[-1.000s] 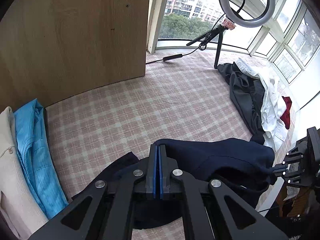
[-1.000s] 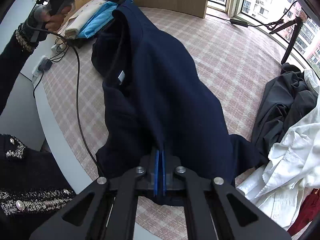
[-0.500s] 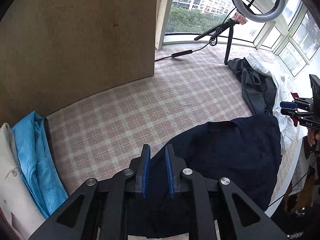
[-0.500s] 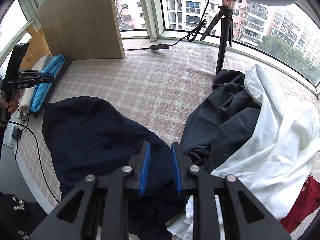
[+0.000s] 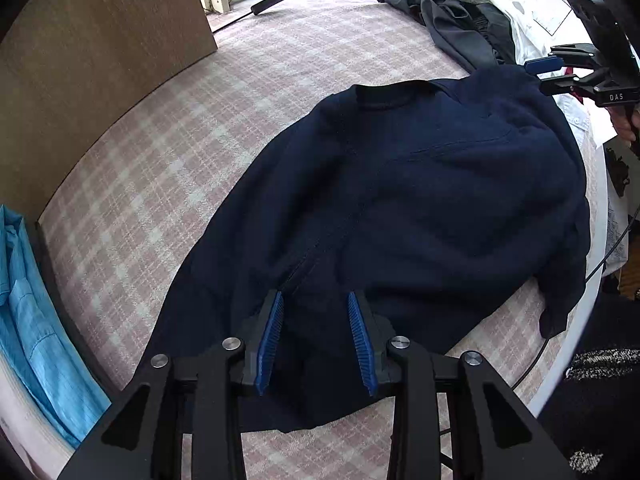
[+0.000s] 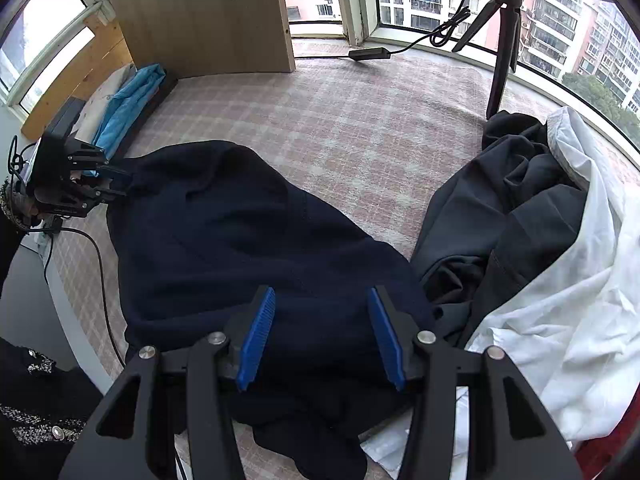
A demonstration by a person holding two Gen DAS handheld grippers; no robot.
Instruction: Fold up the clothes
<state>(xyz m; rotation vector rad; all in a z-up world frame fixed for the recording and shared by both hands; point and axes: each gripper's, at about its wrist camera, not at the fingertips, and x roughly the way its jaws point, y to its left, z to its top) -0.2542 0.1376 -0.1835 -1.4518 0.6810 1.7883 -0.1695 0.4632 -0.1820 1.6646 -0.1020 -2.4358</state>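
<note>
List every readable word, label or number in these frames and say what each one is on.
"DAS": white letters on the right gripper body, seen from the left wrist view.
Small white print on the left gripper body, seen from the right wrist view: too blurred to read.
No readable text elsewhere, including the navy garment.

Pink-and-white checked tablecloth (image 6: 360, 128) covers the table. Light wooden board (image 6: 200, 12) upright at the far edge. Black tripod (image 6: 504, 36), black cable with inline box (image 6: 368, 54) by the windows.
</note>
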